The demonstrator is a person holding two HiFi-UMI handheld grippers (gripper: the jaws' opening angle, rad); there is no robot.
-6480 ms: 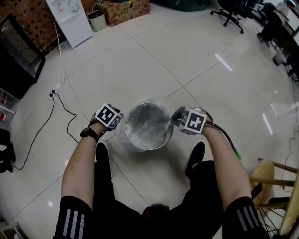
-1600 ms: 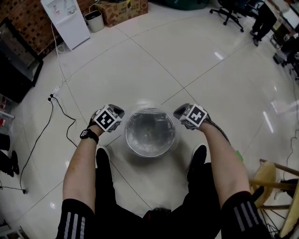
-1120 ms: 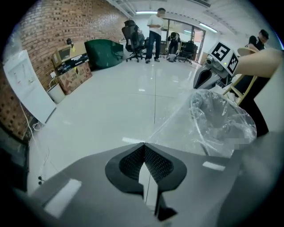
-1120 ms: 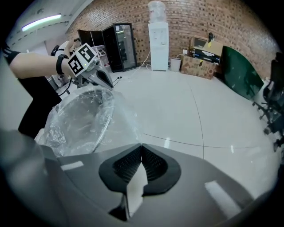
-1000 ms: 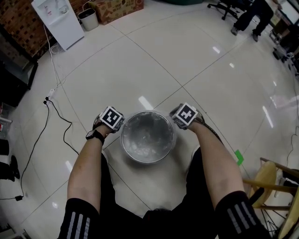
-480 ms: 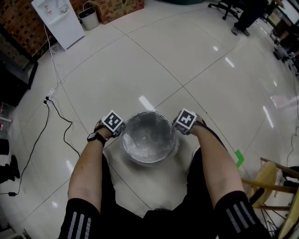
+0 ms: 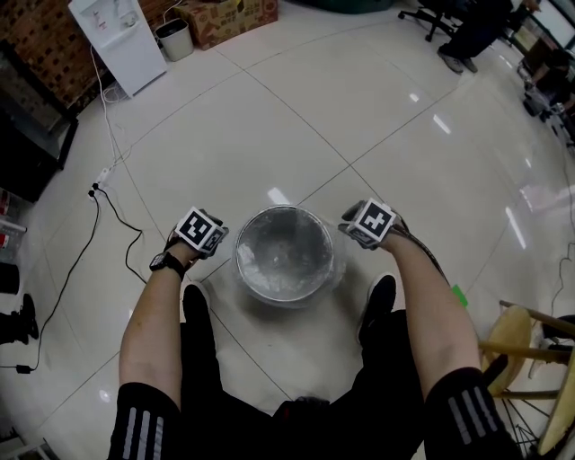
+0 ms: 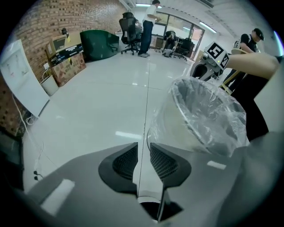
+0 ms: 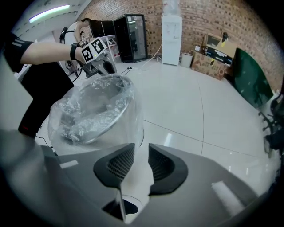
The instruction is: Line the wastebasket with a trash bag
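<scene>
Down on the glossy tiled floor (image 7: 269, 126), the wastebasket (image 7: 286, 260) stands upright, just ahead of the person's shoes (image 7: 379, 301) and squarely between the 2 grippers. The clear trash bag (image 7: 336, 269) is in it. Its film crinkles down inside the basket, folds over the rim and hangs loosely down the outer wall.

The left gripper (image 7: 211, 239) hangs just beside the basket's left rim, pointing steeply down. Its jaws have just been opening. The left gripper view shows a narrow gap between the ribbed pads, and only floor can be made out through it. The bag's skirt sits just beyond the jaw tips, pinched by nothing.

Over on the other side, the right gripper (image 7: 356, 230) mirrors it at the right rim, tilted down the same way. Its jaws have just been opening too. In the right gripper view a pale strip of the bag's film runs down through the gap, and the pads stand off it on both sides rather than pressing it.

Further out, a black cable (image 7: 121, 211) snakes across the tiles on the left. A white water dispenser (image 7: 121, 40) and a cardboard box (image 7: 229, 16) stand against the brick wall, and 1 wooden stool (image 7: 526, 346) sits at the lower right.
</scene>
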